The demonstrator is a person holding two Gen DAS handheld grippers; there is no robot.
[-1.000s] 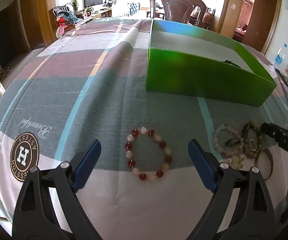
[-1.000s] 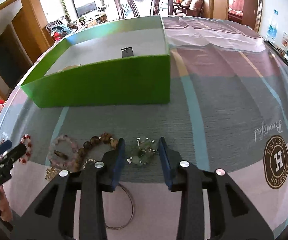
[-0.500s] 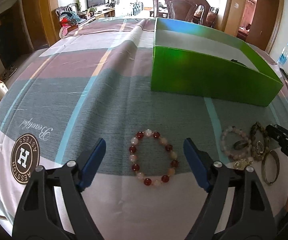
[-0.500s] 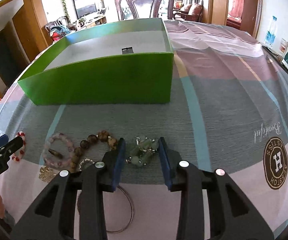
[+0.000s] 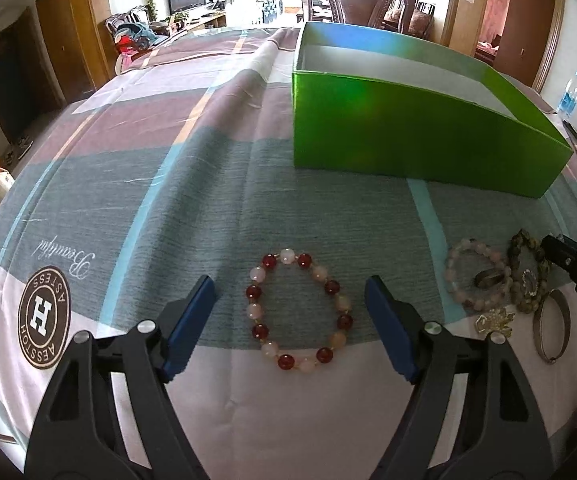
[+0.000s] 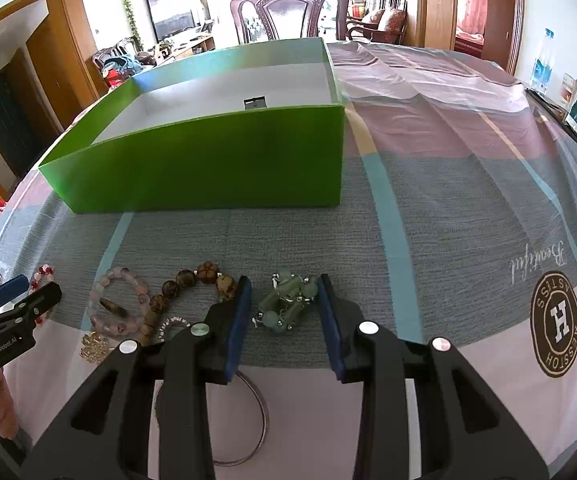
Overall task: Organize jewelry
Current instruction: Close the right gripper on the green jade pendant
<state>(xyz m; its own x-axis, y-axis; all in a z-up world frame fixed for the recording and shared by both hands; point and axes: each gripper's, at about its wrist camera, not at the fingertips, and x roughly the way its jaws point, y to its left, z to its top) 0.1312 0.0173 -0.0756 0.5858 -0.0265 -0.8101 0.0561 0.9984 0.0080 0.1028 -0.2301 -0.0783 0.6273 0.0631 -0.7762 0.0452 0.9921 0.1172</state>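
A red and pink bead bracelet lies flat on the tablecloth between the open fingers of my left gripper, untouched. A green bead bracelet sits bunched between the pads of my right gripper, which closes around it on both sides. A green open box stands behind; in the right wrist view a small dark item lies inside it. A pink bead bracelet, a brown bead bracelet, a gold charm and a metal bangle lie beside the right gripper.
The table has a striped cloth with a round brown logo. A carved wooden chair stands behind the box. A water bottle and cards are at the far right edge.
The left gripper has come lower and closer around the red bracelet. The right gripper stays around the green bracelet, which looks slightly raised and bunched.
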